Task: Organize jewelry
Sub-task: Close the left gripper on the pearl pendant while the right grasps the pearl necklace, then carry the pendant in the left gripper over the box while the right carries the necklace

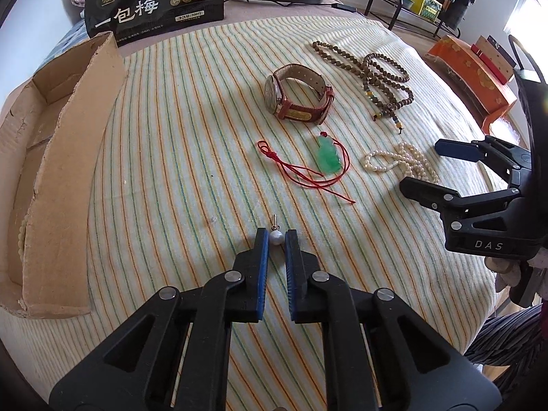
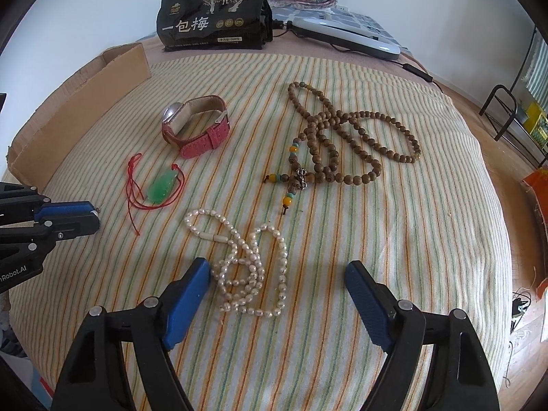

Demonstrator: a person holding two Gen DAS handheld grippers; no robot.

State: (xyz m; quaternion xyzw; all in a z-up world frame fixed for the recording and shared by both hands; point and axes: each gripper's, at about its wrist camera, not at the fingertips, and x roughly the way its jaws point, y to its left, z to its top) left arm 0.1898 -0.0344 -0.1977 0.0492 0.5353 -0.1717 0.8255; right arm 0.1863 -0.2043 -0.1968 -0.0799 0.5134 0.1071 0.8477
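Note:
My left gripper (image 1: 276, 237) is shut on a pearl stud earring (image 1: 275, 236) at its fingertips, low over the striped cloth; it also shows in the right wrist view (image 2: 94, 214). My right gripper (image 2: 277, 270) is open and empty, just in front of the pearl necklace (image 2: 251, 267), which also shows in the left wrist view (image 1: 400, 162). A red-strapped watch (image 1: 298, 94), a green jade pendant on red cord (image 1: 328, 157) and a brown wooden bead strand (image 2: 342, 140) lie on the cloth beyond.
An open cardboard box (image 1: 58, 157) lies along the left side, with some beads showing inside. A black snack bag (image 2: 214, 17) and a grey device (image 2: 346, 36) stand at the back. An orange box (image 1: 472, 72) sits at the right.

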